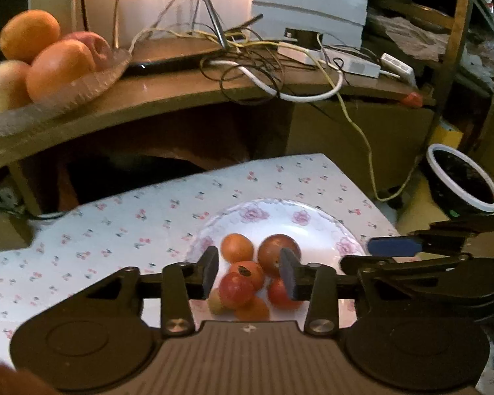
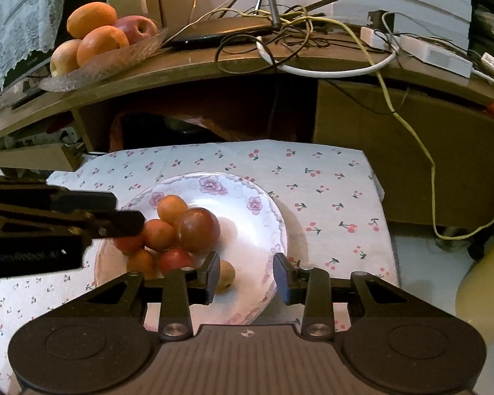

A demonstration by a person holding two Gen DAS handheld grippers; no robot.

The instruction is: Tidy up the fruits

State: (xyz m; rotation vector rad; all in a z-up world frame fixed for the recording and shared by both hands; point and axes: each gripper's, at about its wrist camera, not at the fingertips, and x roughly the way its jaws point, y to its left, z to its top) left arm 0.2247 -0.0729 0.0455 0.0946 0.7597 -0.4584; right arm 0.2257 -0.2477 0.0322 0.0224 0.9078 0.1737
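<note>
A flowered white plate (image 2: 263,207) sat on a cherry-print cloth (image 2: 329,177), and it was my landmark. Heaped on the plate's near-left part was a cluster of small fruits (image 2: 168,230), orange and red, with one darker, larger plum-like fruit (image 2: 197,228) at the cluster's far side. A single yellowish fruit (image 2: 227,276) lay apart, toward the plate's near rim.

My left tool (image 1: 249,271) hung above the cluster with its jaws partly open and nothing between them. My right tool (image 2: 247,276) hovered over the plate's near rim, jaws slightly apart and empty, the yellowish fruit just beside its left finger.

Beyond the plate, on a raised wooden desk (image 2: 214,65), a glass dish (image 2: 115,62) held oranges and apples (image 2: 102,38), beside tangled cables (image 2: 296,26).

I judged the sorting nearly finished: most small fruits looked gathered, and only the stray yellowish one seemed left to join them.
</note>
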